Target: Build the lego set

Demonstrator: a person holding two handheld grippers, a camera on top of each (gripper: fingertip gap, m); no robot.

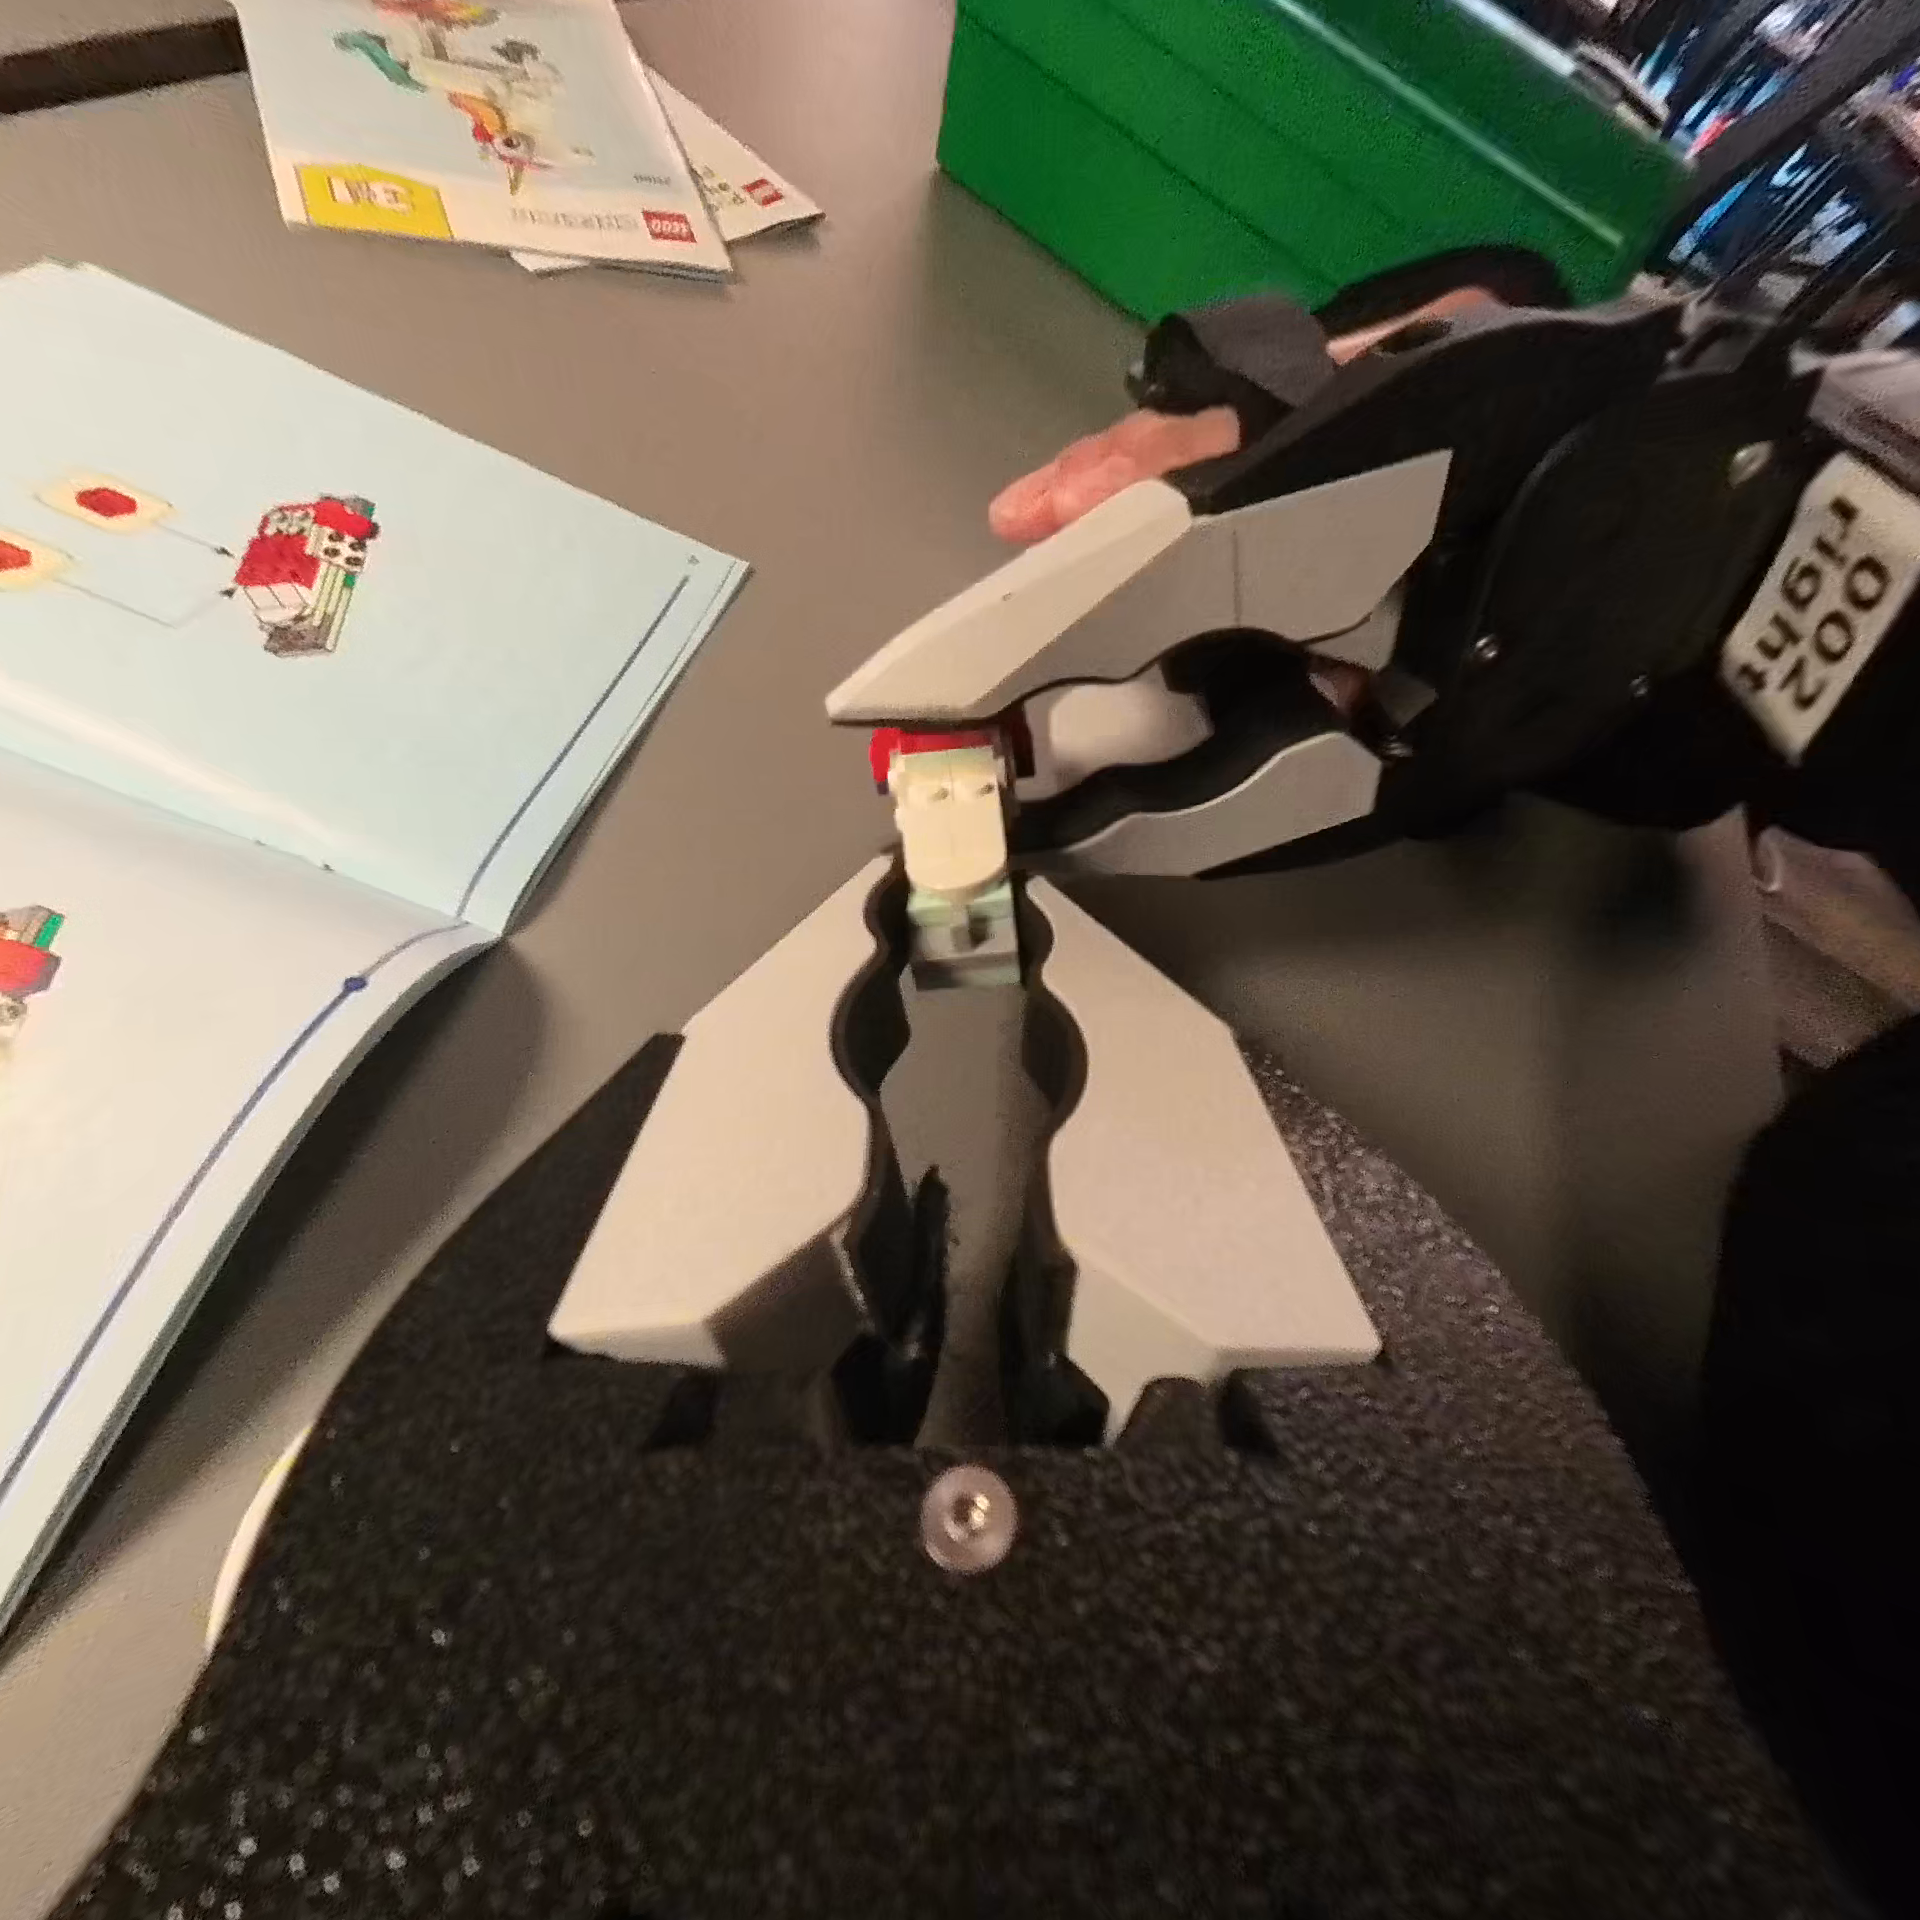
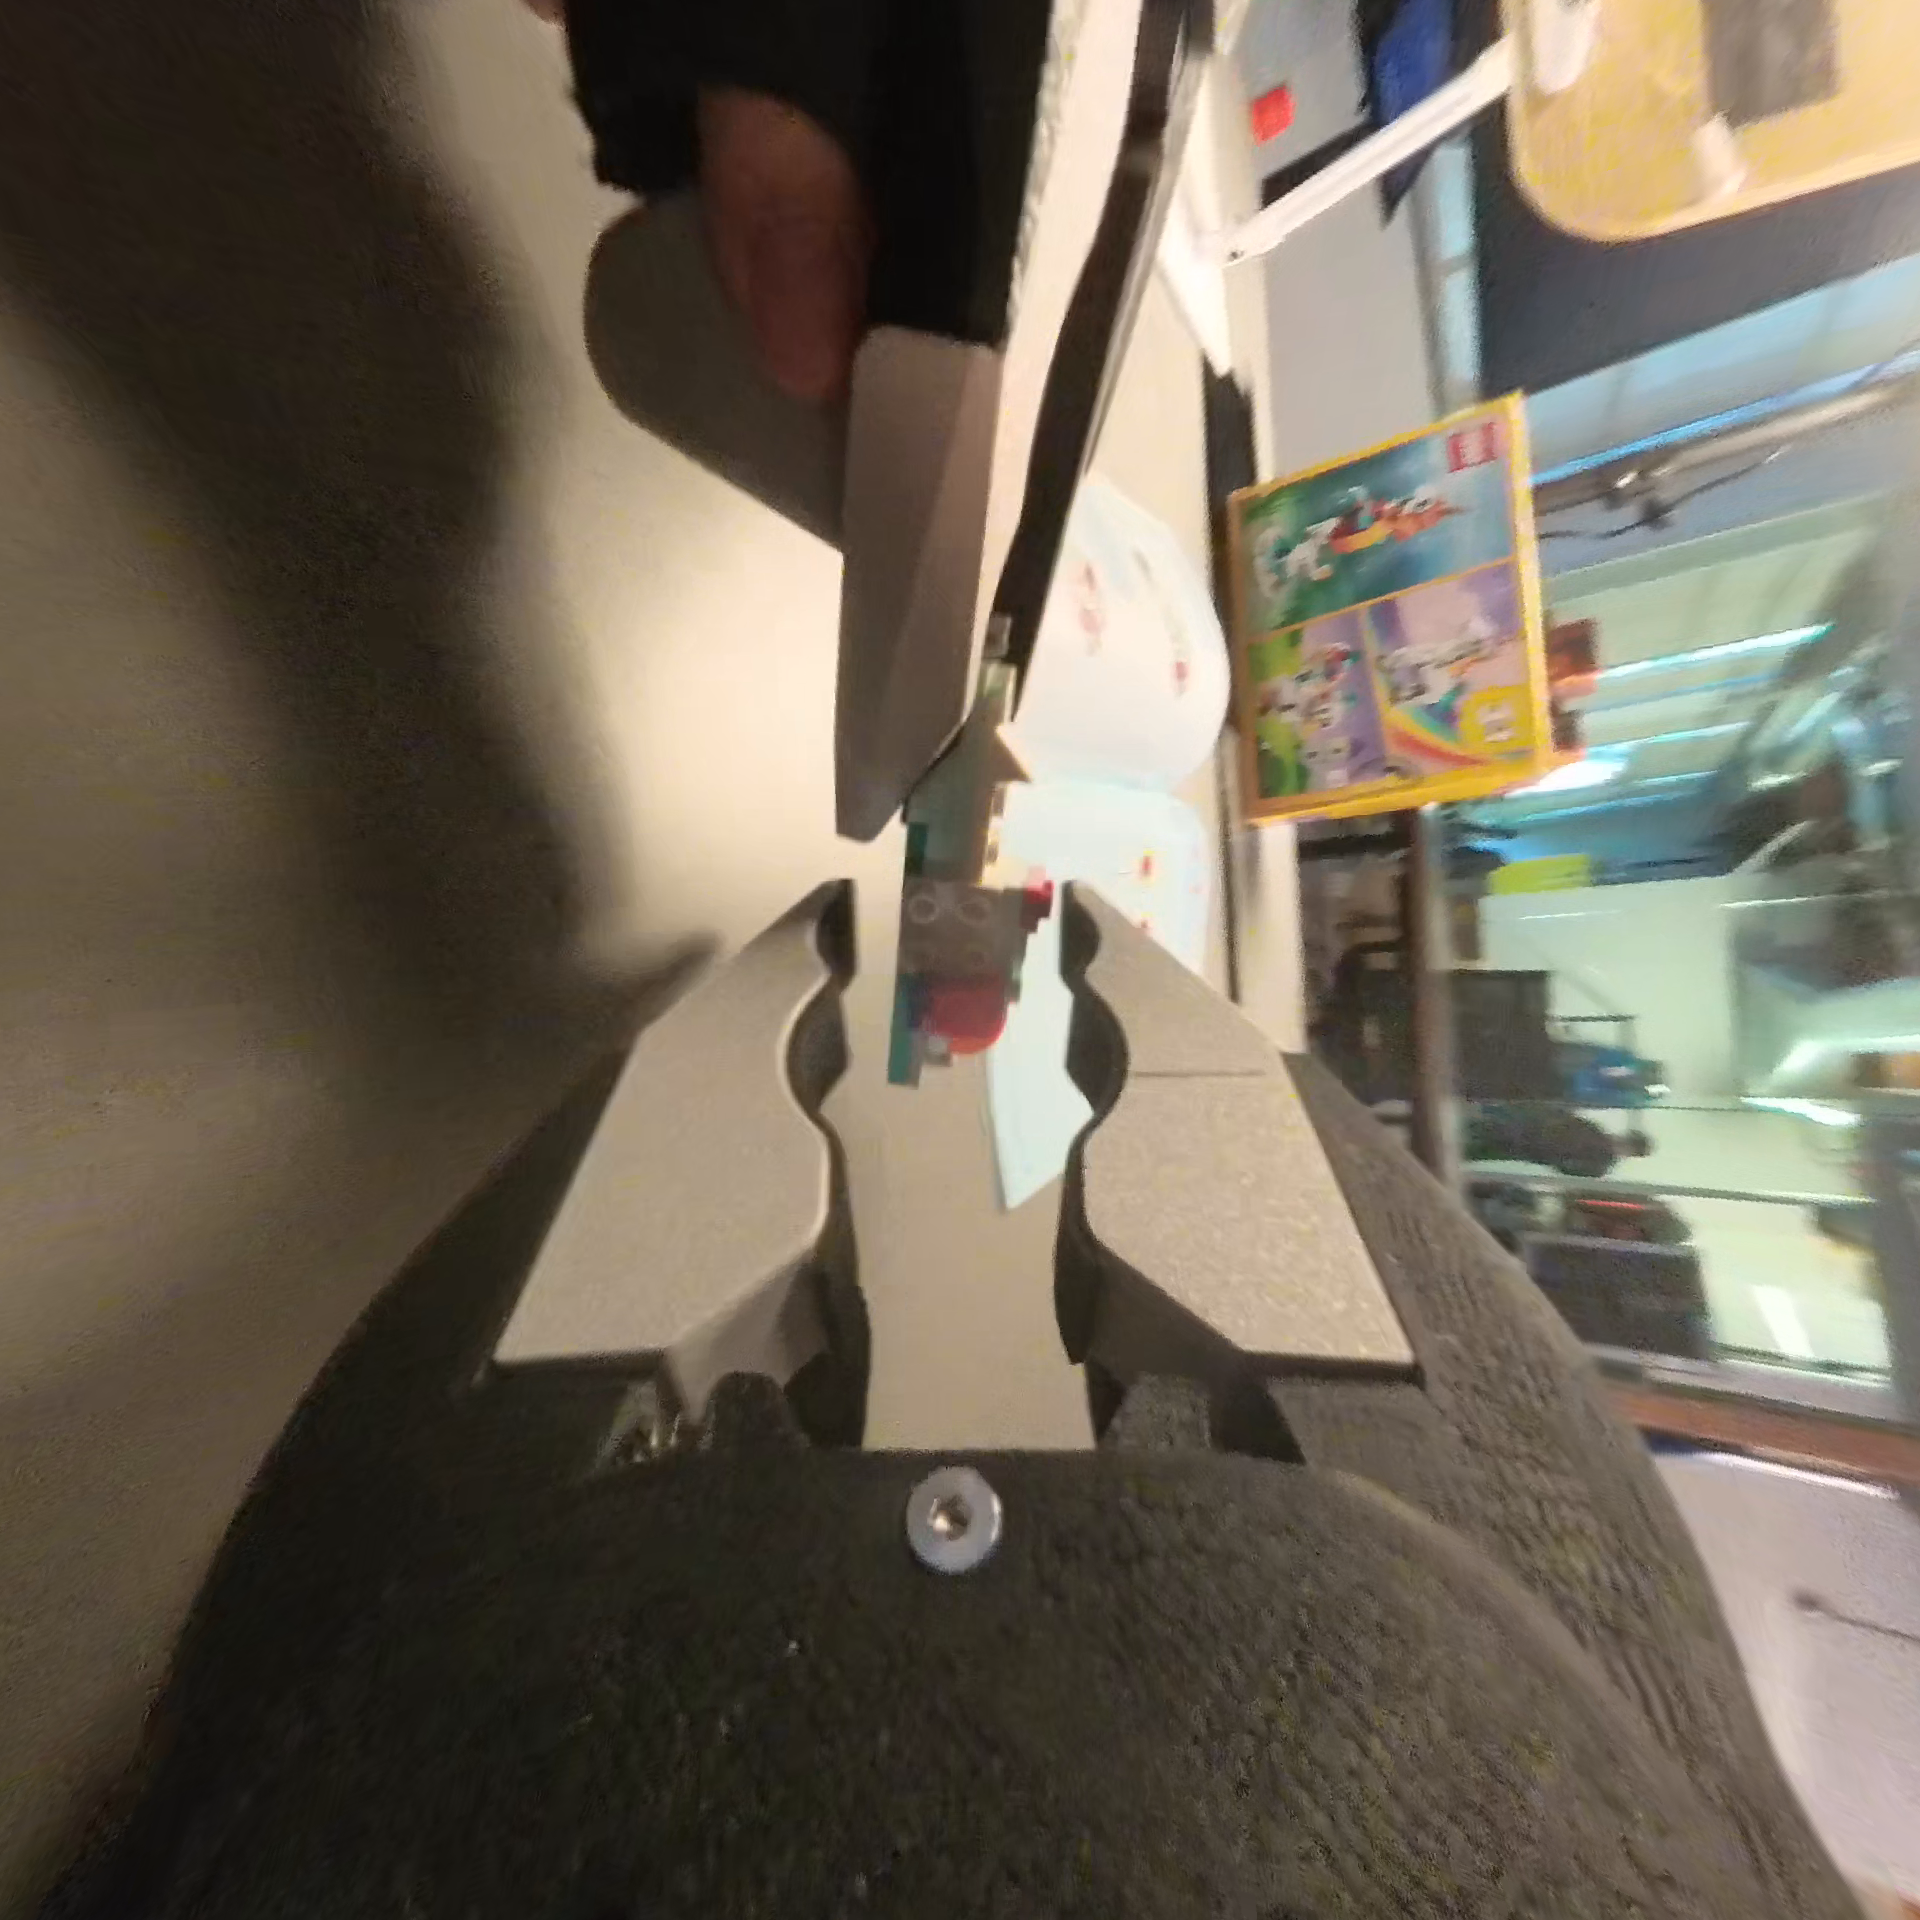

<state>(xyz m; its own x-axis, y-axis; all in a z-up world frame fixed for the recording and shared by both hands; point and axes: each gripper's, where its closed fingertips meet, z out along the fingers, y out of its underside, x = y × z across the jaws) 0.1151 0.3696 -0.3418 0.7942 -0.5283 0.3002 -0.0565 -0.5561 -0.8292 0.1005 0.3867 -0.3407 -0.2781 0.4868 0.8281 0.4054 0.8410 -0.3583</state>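
Observation:
A small lego assembly [image 1: 951, 821], with a pale green base, a white middle and a red top, is held above the grey table [image 1: 831, 416]. My left gripper [image 1: 961, 904] is shut on its pale green base. The right gripper [image 1: 935, 774] reaches in from the right, and its jaws straddle the red top. In the right wrist view, the right gripper [image 2: 956, 914] is open around the assembly [image 2: 956, 977], with a gap on the left side. The left gripper [image 2: 935, 800] comes down from above onto the assembly's far end. The view is blurred.
An open instruction booklet [image 1: 260, 623] lies on the table to the left, with more booklets [image 1: 499, 135] behind it. A green box [image 1: 1247, 135] stands at the back right. The lego set box [image 2: 1392, 613] stands beyond the booklet [image 2: 1122, 665]. A person's hand [image 1: 1101, 468] holds the right gripper. Less than 4 cm separates the two grippers' tips.

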